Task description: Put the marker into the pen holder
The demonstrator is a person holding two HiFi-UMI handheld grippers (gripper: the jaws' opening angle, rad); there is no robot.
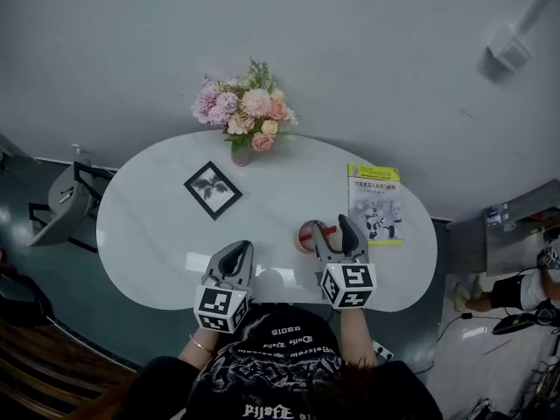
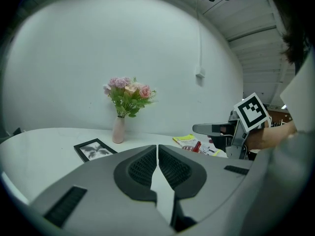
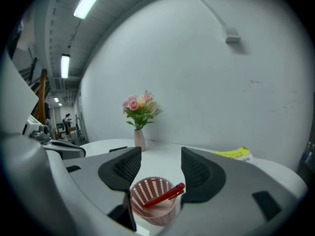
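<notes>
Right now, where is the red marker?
In the right gripper view the red marker leans inside the pink slotted pen holder, just below the open right gripper; the yellow booklet lies to its right.

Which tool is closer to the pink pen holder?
Right. The right tool hovers open just over the pen holder; the left tool, shut, is farther off to its left.

this looks like an office or lab room with a staged desk corner. a white rounded table [image 1: 157,234] stands against a bare grey wall [image 1: 350,51] that carries a small junction box [image 1: 509,49]. fluorescent strip lights [image 3: 88,3] run under a ribbed ceiling, and a long hall [image 3: 64,119] opens to one side. a flower vase [image 1: 241,154], a framed picture [image 1: 213,189], a booklet [image 1: 374,202] and a pen holder [image 3: 152,198] dress the table; a grey chair [image 1: 68,198] stands beside it.
</notes>
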